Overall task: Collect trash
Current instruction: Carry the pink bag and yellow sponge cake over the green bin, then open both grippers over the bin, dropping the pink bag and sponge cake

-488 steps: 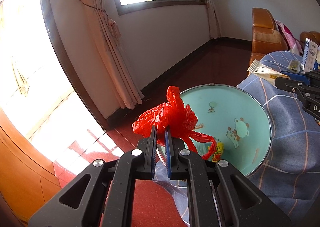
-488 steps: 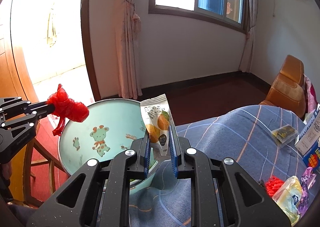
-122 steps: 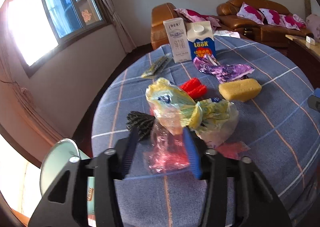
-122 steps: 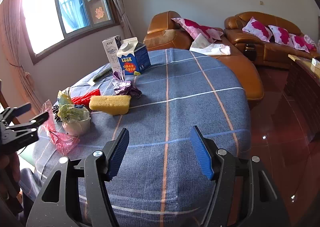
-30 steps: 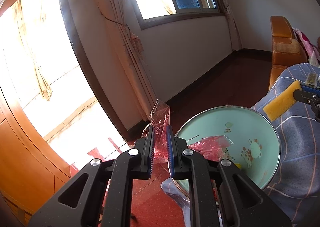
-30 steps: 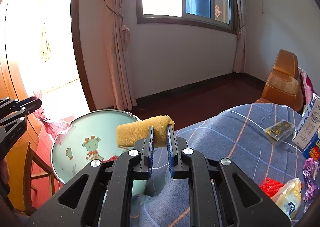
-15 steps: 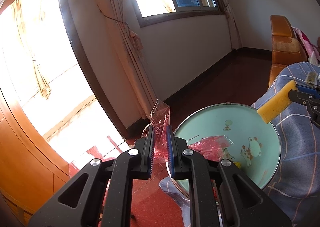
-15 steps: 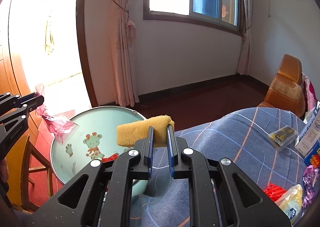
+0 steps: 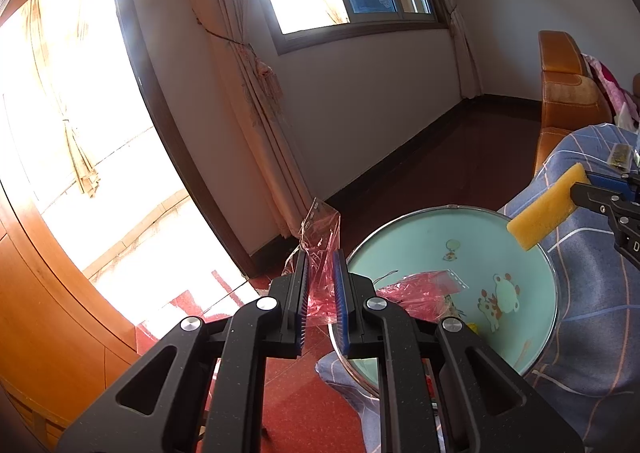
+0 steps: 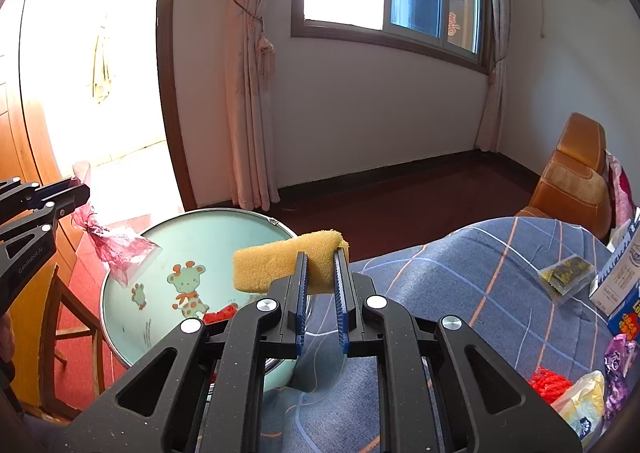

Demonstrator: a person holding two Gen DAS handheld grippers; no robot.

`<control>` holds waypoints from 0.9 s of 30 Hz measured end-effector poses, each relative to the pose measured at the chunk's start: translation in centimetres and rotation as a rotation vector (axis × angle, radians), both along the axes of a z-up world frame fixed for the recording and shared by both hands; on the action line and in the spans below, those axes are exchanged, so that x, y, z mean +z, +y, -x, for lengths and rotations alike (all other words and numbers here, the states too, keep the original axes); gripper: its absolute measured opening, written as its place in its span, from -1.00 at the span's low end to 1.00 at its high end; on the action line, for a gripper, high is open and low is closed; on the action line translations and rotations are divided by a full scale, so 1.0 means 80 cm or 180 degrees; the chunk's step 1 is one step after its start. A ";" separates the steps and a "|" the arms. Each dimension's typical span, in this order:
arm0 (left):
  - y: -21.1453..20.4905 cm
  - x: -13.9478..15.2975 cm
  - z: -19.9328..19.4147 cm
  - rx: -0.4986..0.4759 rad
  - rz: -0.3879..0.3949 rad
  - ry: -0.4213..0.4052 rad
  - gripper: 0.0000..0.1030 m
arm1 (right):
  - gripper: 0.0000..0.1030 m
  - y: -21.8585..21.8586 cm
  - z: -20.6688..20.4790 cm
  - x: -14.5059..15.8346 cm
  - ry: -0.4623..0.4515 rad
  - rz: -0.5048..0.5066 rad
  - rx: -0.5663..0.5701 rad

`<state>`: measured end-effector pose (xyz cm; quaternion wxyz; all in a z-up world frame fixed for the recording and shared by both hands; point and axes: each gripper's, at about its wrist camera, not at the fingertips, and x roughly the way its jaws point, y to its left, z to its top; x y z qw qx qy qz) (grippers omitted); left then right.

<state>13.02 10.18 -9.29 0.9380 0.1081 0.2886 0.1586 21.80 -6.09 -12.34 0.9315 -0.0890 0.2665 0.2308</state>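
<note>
My left gripper [image 9: 320,285] is shut on a clear pink plastic bag [image 9: 320,229] and holds it over the near rim of a round teal basin [image 9: 532,317] with cartoon animals. The bag [image 10: 116,245] hangs from that gripper [image 10: 80,193] in the right wrist view. My right gripper [image 10: 320,273] is shut on a yellow sponge [image 10: 276,265] and holds it over the basin's [image 10: 160,317] right edge. The sponge [image 9: 544,213] also shows in the left wrist view. Red and yellow trash lies in the basin.
The basin sits on a wooden stool [image 10: 60,317] beside a table with a blue checked cloth [image 10: 500,293]. On the cloth lie a dark packet [image 10: 568,273], cartons [image 10: 620,289], a red net [image 10: 552,385] and wrappers. An orange sofa [image 10: 576,173] stands behind.
Both grippers have shifted slightly toward the basin with their loads over the last second. Four seconds ago both were open at the table.
</note>
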 end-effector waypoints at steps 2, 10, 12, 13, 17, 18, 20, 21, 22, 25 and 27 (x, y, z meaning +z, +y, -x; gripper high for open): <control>0.000 0.000 0.000 -0.0003 0.0001 0.0006 -0.77 | -0.74 0.000 0.000 0.000 0.0000 0.0000 -0.0001; 0.001 0.003 0.000 -0.0014 0.0018 0.0018 -0.77 | -0.74 0.006 0.002 -0.002 -0.0013 0.0035 0.0047; 0.001 0.003 -0.001 -0.0021 0.0021 0.0024 -0.77 | -0.74 0.009 0.003 -0.003 -0.0022 0.0053 0.0061; 0.001 0.003 -0.001 -0.0021 0.0026 0.0022 -0.77 | -0.74 0.009 0.002 -0.003 -0.0026 0.0059 0.0062; 0.001 0.004 -0.001 -0.0037 0.0037 0.0027 -0.77 | -0.74 0.009 0.003 -0.002 -0.0027 0.0057 0.0070; 0.001 0.004 -0.002 -0.0042 0.0035 0.0027 -0.77 | -0.74 0.009 0.003 -0.002 -0.0024 0.0059 0.0068; 0.001 0.004 -0.001 -0.0053 0.0031 0.0026 -0.77 | -0.74 0.010 0.003 -0.002 -0.0019 0.0065 0.0074; 0.000 0.004 -0.001 -0.0058 0.0034 0.0029 -0.76 | -0.74 0.010 0.003 -0.002 -0.0019 0.0071 0.0081; 0.001 0.004 -0.002 -0.0069 0.0038 0.0034 -0.76 | -0.74 0.011 0.003 -0.002 -0.0020 0.0079 0.0083; 0.000 0.002 -0.003 -0.0104 0.0046 0.0056 -0.67 | -0.74 0.014 0.002 -0.003 -0.0016 0.0100 0.0092; -0.001 0.001 -0.003 -0.0102 0.0046 0.0045 -0.31 | -0.71 0.015 0.001 -0.003 0.0003 0.0107 0.0109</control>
